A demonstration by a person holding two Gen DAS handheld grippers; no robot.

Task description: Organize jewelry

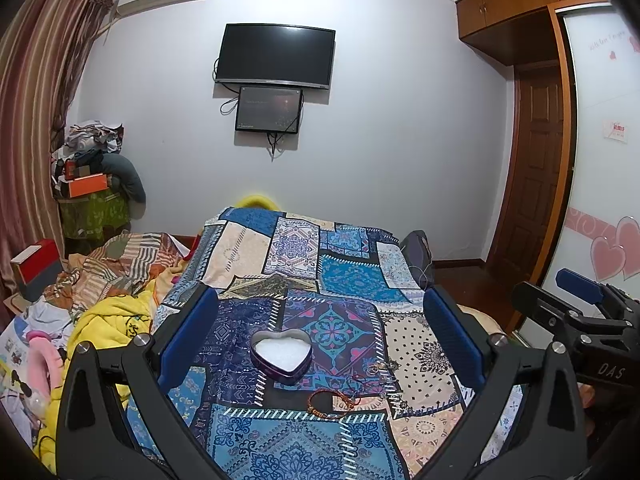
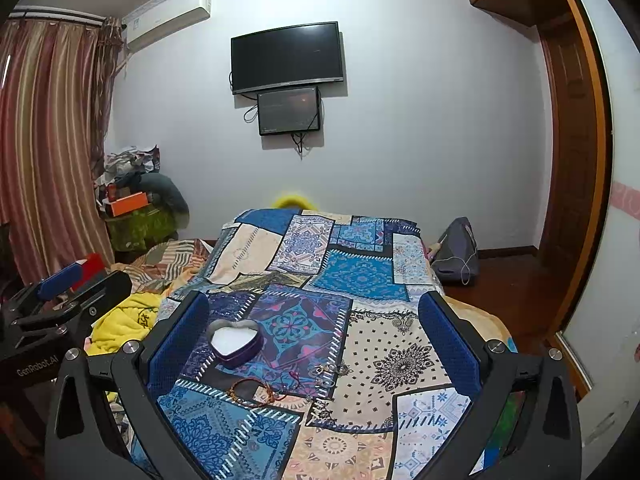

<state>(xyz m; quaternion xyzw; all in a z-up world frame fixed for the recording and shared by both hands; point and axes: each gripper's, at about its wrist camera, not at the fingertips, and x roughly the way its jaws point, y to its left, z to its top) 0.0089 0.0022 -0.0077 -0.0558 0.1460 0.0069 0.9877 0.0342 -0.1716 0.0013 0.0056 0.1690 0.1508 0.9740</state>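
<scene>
Both grippers are held above a patchwork bedcover (image 1: pixel 352 276), and neither holds anything. The left gripper (image 1: pixel 320 320) is seen with its blue-padded fingers (image 1: pixel 188 332) spread wide apart; the right gripper (image 2: pixel 314 326) is likewise spread wide, nothing between its pads (image 2: pixel 178 344).

An open heart-shaped tin (image 1: pixel 281 354) with a white lining is found between the left fingers, nearer the left pad. In the right wrist view the same tin (image 2: pixel 236 342) lies just inside the left pad. A reddish-brown braided bracelet (image 1: pixel 330 402) lies on the cover nearer the camera than the tin, apart from it. Thin red cord (image 2: pixel 294 380) and small metal rings (image 2: pixel 326 372) are noted beside the bracelet (image 2: pixel 252 392) toward the right finger; their exact form is too small to be made out.

The lower parts of both gripper frames are cut off by the picture edge. In the left wrist view the right gripper (image 1: pixel 580 312) is seen partly, beyond the right finger, marked "DAS". In the right wrist view the left gripper (image 2: pixel 60 300) appears beyond the left finger, marked "GenRobot.AI". Writing on the white wardrobe door (image 1: pixel 600 120) is not legible. Brand lettering on the wall television (image 1: pixel 276 56) cannot be read.
</scene>
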